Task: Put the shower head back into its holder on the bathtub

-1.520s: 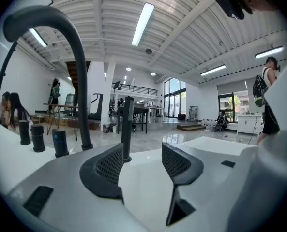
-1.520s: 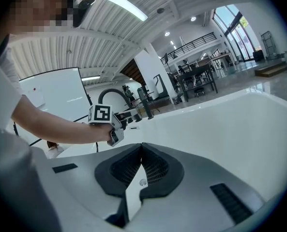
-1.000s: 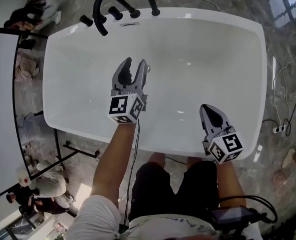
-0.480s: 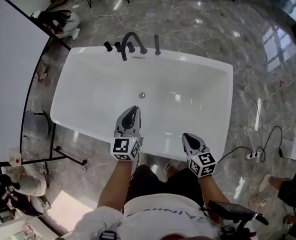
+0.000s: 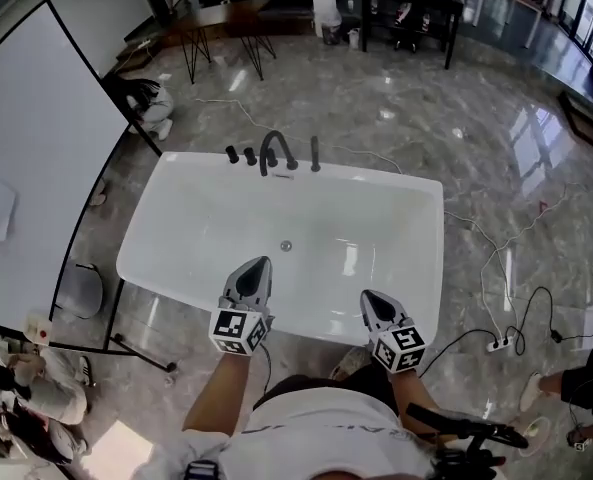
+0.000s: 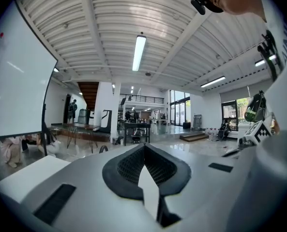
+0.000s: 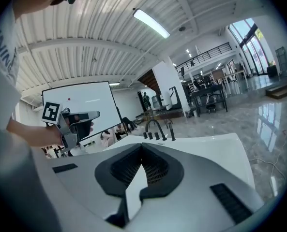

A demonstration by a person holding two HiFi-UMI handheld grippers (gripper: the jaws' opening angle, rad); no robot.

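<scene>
- The left gripper [image 5: 259, 264] has its jaws just closing to a full meet. Its own view shows the dark pads tip to tip with nothing between them, so it carries nothing.
- The right gripper [image 5: 368, 296] is likewise pinched together on nothing. Both point roughly level across the tub, which looks like a resting pose, not a reach.
- Both hover at the near rim of the bathtub [image 5: 206, 218], close to the person's body and well apart from the fittings.
- The tub's basin is bare apart from the drain [image 5: 286, 246].
- On the far rim, the shower head [image 5: 315, 154] stands upright as a slim black stick just right of the arched spout [image 5: 274, 148]. That is presumably its holder, though the seat itself is too small to check.
- With it standing there and both grippers empty, the task looks finished.
</scene>
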